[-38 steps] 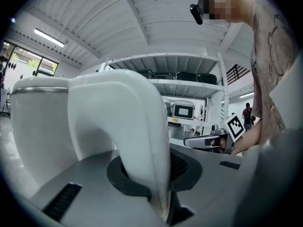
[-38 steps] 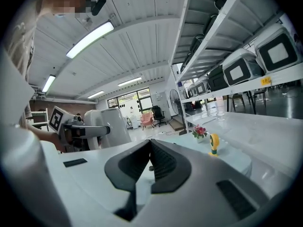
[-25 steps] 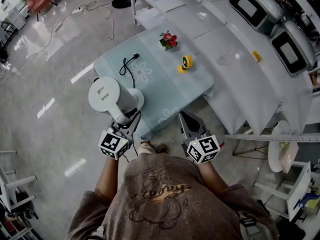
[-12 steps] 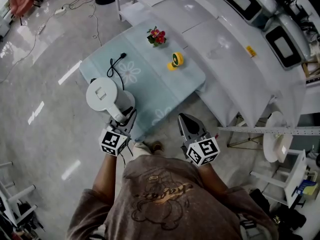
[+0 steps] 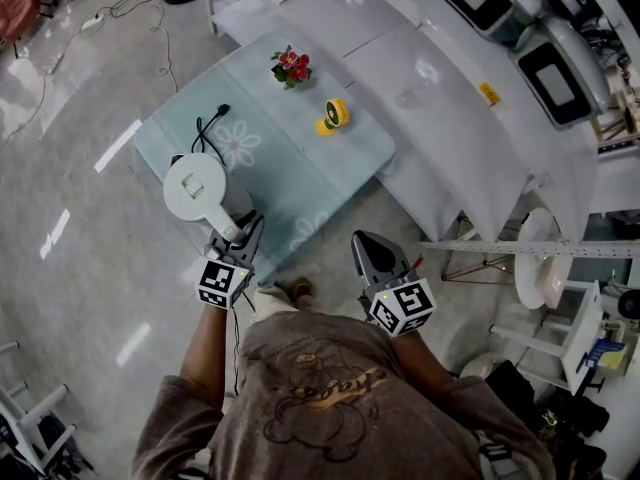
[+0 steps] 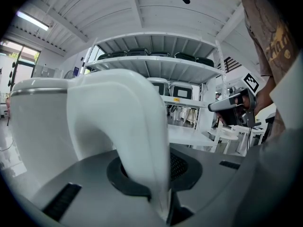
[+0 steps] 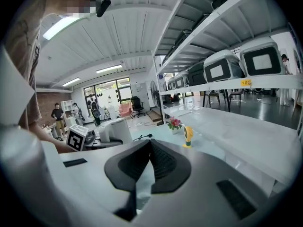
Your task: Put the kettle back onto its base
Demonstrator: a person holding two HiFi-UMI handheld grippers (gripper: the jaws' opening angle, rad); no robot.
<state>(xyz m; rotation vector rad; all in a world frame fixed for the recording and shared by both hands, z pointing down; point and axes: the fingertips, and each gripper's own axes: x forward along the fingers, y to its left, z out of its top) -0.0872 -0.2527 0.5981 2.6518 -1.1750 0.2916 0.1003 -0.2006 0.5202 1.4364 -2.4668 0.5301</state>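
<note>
Kettle [image 5: 196,183] is plain white with a thick curved handle [image 6: 137,126]

a lab-like hall: long white shelves [image 5: 450,98] carrying boxy machines [image 5: 556,70] over a glossy floor [image 5: 60,178].

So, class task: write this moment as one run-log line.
left gripper: shut on kettle handle | right gripper: shut, empty | kettle: at table edge

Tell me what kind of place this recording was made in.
Probably a lab or workshop rather than a home. Long white shelving carries rows of identical grey cases, a power strip lies on the polished floor, and an office chair stands in an open hall.
</note>
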